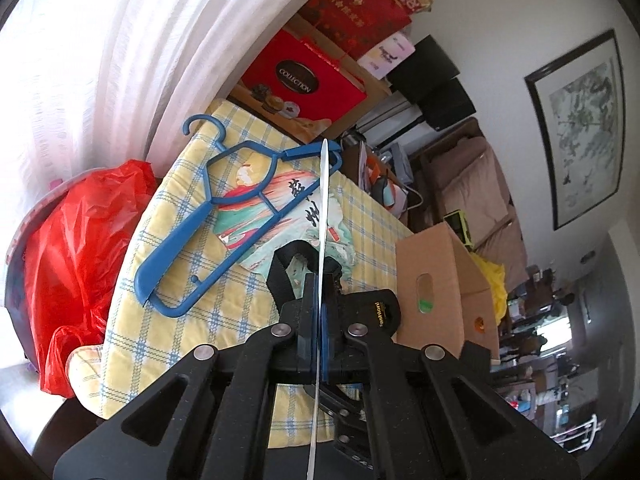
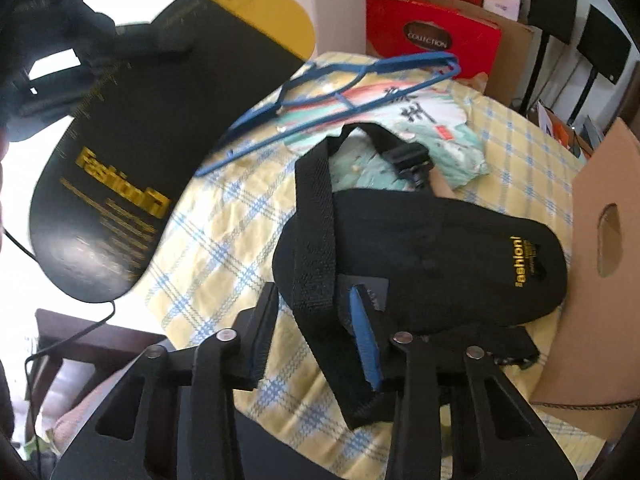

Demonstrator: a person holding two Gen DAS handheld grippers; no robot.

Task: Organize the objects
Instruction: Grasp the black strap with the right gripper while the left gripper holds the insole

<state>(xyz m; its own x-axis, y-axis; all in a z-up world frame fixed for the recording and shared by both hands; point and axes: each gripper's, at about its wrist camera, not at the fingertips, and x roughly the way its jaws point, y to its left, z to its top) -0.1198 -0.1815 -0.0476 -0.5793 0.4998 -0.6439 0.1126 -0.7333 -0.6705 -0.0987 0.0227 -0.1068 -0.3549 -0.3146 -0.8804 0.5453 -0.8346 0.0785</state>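
A flat black card (image 2: 132, 152) with a yellow end and gold "Fashion" lettering is in the upper left of the right wrist frame, raised and tilted above the counter (image 2: 224, 240). In the left wrist frame it shows only as a thin white edge (image 1: 322, 240) in the centre. A black pouch (image 2: 424, 252) with a wide strap and small gold lettering lies in the centre right of the right wrist frame, on the checked yellow cloth. A blue hanger (image 1: 208, 216) lies flat, left of centre in the left wrist frame.

A yellow cloth (image 1: 168, 216) checked in blue and white carries a blue hanger (image 1: 208, 208) and a black pouch (image 2: 420, 252) lettered in gold. A black-and-yellow card (image 2: 132, 152) bears gold lettering; a red plastic bag (image 1: 76, 252) sits past the cloth's edge.
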